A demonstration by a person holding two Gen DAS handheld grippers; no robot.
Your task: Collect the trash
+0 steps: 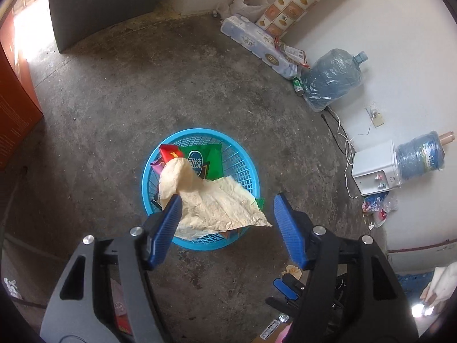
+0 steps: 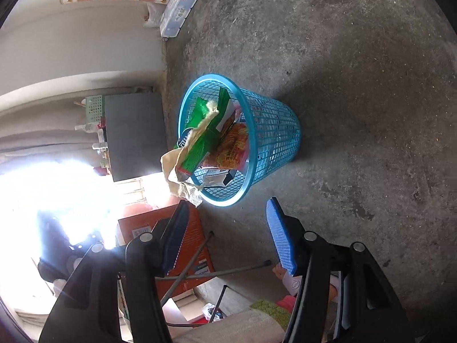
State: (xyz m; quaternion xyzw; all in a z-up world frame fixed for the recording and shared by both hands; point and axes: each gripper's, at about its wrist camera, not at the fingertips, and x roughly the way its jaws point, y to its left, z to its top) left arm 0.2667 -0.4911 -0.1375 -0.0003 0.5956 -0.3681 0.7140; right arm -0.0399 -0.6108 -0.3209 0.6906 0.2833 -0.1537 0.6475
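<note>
Your left gripper [image 1: 227, 224] hangs open right over the blue basket [image 1: 245, 171], the crumpled paper [image 1: 217, 200] draped across its near rim and touching one pad, long axis running rim to rim, while your right gripper [image 2: 227, 235], also open and empty, sits farther off.

basket [image 1: 248, 171]: 1 | water jugs [image 1: 331, 80]: 2 | dispenser [image 1: 374, 168]: 1 | can [image 1: 298, 84]: 1

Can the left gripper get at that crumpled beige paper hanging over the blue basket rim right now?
Probably yes. The left gripper is open directly above the blue basket, and the crumpled beige paper lies between its fingers, draped over the rim with nothing covering it.
</note>
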